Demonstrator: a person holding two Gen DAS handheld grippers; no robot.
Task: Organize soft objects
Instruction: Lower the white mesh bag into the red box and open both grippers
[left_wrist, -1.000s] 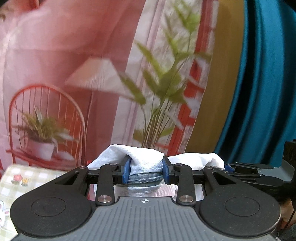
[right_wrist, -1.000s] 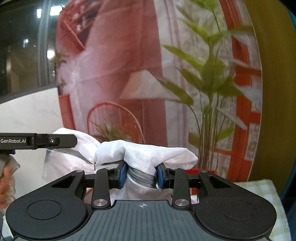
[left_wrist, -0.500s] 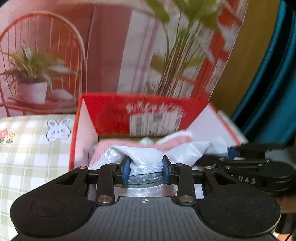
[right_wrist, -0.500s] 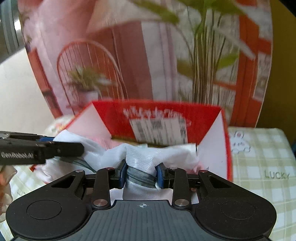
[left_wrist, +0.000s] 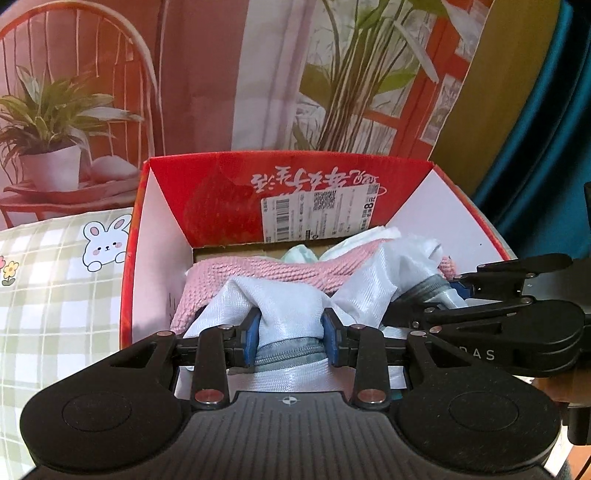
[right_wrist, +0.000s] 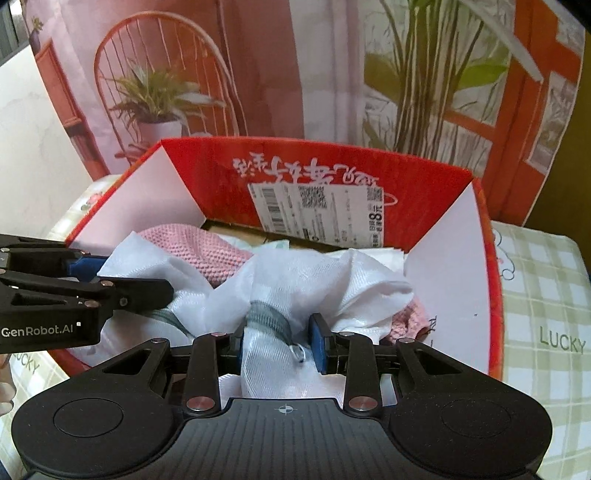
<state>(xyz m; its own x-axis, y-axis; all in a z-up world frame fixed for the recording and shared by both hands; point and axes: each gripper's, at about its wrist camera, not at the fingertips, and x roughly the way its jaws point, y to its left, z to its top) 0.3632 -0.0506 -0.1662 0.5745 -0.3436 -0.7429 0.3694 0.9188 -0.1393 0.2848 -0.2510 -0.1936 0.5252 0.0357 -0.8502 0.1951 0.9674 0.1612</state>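
Note:
A white fabric piece with a grey zipper (left_wrist: 288, 314) is held by both grippers over a red cardboard box (left_wrist: 369, 177). My left gripper (left_wrist: 290, 334) is shut on its left end. My right gripper (right_wrist: 277, 343) is shut on its right end (right_wrist: 295, 291), and shows at the right of the left wrist view (left_wrist: 458, 291). The fabric hangs low inside the box, over a pink knitted cloth (left_wrist: 266, 273) that lies in it. A pale green item (left_wrist: 299, 254) lies behind the pink cloth.
The box (right_wrist: 491, 295) stands on a green checked tablecloth (left_wrist: 55, 295) with a bunny print and the word LUCKY (right_wrist: 561, 341). A printed backdrop with a chair and plants (right_wrist: 258, 74) hangs right behind the box. A teal curtain (left_wrist: 554, 129) is at the right.
Both grippers have come down with the white fabric, from up in front of the backdrop into the red box. The fabric now sits over the pink cloth.

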